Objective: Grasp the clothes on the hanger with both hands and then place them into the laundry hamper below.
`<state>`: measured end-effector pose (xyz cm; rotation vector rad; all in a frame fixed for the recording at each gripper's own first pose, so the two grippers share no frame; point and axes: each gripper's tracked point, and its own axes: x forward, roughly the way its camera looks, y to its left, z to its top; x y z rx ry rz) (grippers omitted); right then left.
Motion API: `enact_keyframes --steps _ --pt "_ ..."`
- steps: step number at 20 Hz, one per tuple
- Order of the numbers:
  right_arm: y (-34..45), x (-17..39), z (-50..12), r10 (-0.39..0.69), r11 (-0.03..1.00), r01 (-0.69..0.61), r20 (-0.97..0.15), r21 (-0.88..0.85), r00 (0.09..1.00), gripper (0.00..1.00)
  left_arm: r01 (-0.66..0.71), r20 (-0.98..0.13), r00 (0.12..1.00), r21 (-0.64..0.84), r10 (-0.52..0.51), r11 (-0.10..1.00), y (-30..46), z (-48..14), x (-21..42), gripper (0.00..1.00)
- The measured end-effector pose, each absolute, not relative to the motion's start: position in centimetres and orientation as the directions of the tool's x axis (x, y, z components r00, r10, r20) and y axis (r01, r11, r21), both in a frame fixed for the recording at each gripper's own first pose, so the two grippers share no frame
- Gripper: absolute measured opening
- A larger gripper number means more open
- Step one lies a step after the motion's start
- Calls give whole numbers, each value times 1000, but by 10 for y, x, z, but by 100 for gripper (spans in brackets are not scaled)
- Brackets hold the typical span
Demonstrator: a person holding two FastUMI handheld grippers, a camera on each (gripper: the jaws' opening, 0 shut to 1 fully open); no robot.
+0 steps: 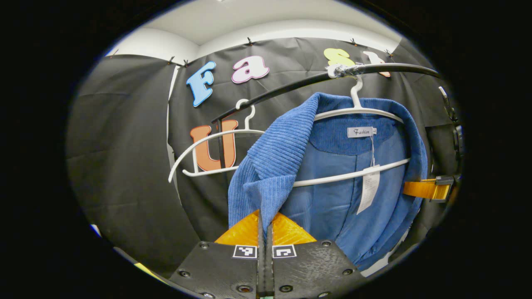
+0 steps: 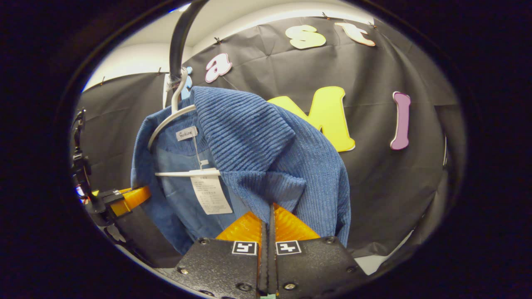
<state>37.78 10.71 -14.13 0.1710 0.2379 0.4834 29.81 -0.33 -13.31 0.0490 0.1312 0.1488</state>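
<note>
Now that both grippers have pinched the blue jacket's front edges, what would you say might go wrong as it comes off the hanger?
1. The blue jacket still sits over both shoulders of the white hanger; pulling straight down may drag the hanger off the black rail.
2. The left gripper and right gripper each pinch only a corner of lapel, so the corduroy may slip out.
3. The paper tag dangles near the hanger bar and may snag.

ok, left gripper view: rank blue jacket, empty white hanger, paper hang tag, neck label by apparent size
1. blue jacket
2. empty white hanger, though it hangs farther back
3. paper hang tag
4. neck label
</note>
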Motion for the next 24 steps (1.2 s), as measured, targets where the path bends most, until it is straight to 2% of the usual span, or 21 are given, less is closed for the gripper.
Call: enact_keyframes --steps 6,12,13,14,15,16,18,19,24 --pt "91 379 -129 588 787 -529 -127 317 799 4 -148 -123 980 53 154 987 9 -130 304 0" --pt "65 390 -101 600 728 -525 -41 441 799 4 -203 -88 975 28 205 979 38 -109 312 3" --pt "61 393 -97 591 731 -516 -37 447 806 4 -212 -82 973 29 214 977 42 -104 313 0" --pt "55 395 -92 583 729 -510 -23 456 812 4 -220 -75 972 27 222 975 48 -99 314 3" --pt "52 396 -88 585 722 -510 -18 468 811 4 -233 -68 970 26 234 972 53 -94 315 0" --pt "51 396 -84 586 715 -511 -10 477 810 4 -241 -63 968 24 242 970 58 -89 315 3" --pt "48 393 -79 614 695 -539 -2 477 789 4 -252 -47 966 24 253 968 67 -80 319 3" --pt "46 392 -76 629 686 -556 3 470 777 4 -254 -48 966 24 255 967 69 -78 321 0" --pt "43 376 -72 689 646 -616 2 451 725 4 -246 -47 968 26 247 969 71 -78 333 2"
